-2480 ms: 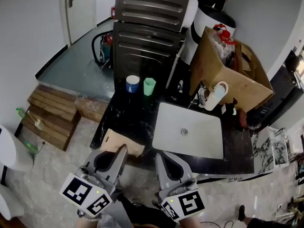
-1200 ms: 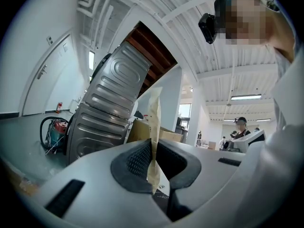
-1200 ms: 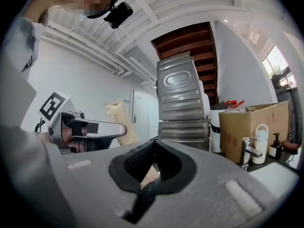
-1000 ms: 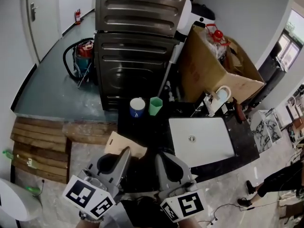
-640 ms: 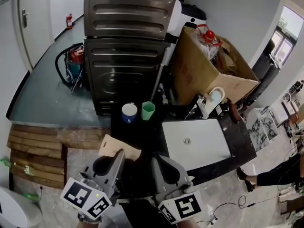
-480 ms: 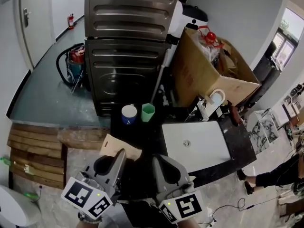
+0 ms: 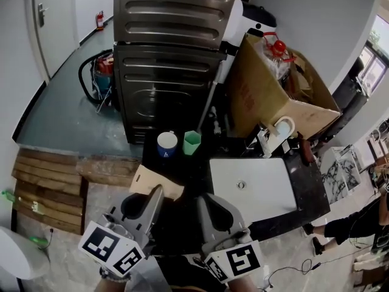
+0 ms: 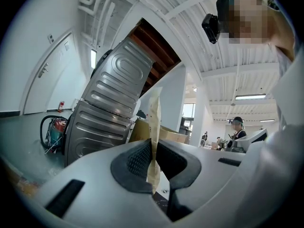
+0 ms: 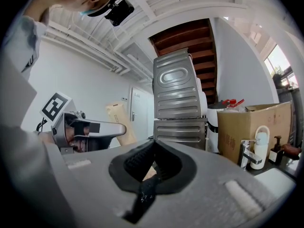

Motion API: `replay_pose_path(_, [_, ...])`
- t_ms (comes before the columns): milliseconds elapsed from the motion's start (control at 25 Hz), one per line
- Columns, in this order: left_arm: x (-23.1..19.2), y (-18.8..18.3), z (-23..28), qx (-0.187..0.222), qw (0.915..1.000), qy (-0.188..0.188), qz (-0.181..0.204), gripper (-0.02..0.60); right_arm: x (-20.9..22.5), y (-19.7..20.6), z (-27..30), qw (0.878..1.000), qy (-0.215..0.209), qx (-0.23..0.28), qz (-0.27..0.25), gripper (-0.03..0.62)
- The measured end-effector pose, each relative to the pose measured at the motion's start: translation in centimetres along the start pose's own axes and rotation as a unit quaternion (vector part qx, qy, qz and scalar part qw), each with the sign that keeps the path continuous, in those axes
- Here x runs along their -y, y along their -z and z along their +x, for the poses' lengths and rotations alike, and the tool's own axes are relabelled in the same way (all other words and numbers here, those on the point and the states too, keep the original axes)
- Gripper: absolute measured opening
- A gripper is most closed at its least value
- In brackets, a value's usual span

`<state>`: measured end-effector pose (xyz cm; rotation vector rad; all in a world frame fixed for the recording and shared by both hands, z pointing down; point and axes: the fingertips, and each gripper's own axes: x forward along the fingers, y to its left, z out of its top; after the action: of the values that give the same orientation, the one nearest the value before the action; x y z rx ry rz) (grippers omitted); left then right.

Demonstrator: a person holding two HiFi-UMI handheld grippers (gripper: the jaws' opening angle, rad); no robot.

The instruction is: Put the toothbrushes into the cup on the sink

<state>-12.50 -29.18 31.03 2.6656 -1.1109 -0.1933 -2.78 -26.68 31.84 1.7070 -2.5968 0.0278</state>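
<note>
1. Left gripper (image 8: pixel 153 149): jaws pinch a tan flat pack (image 8: pixel 155 109), seen edge-on between the pads. What the pack holds cannot be told.
2. Head view: the pack sits lower centre-left, over the near-left corner of the dark counter (image 7: pixel 182 170).
3. Right gripper (image 9: pixel 153 146): jaws pressed together, nothing between them; lower centre of head view.
4. Blue cup (image 7: pixel 167 143) and green cup (image 7: pixel 192 142) stand side by side at frame centre, left of the white sink (image 7: pixel 252 188).
</note>
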Motion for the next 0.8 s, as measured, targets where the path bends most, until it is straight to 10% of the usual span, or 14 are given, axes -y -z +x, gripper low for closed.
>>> replay_pose_path(800, [-3.1, -0.6, 3.2, 0.001, 0.9987, -0.030, 0.041, 0.028, 2.6, 1.5, -0.3, 1.000, 0.006, -0.013, 0.012, -0.002])
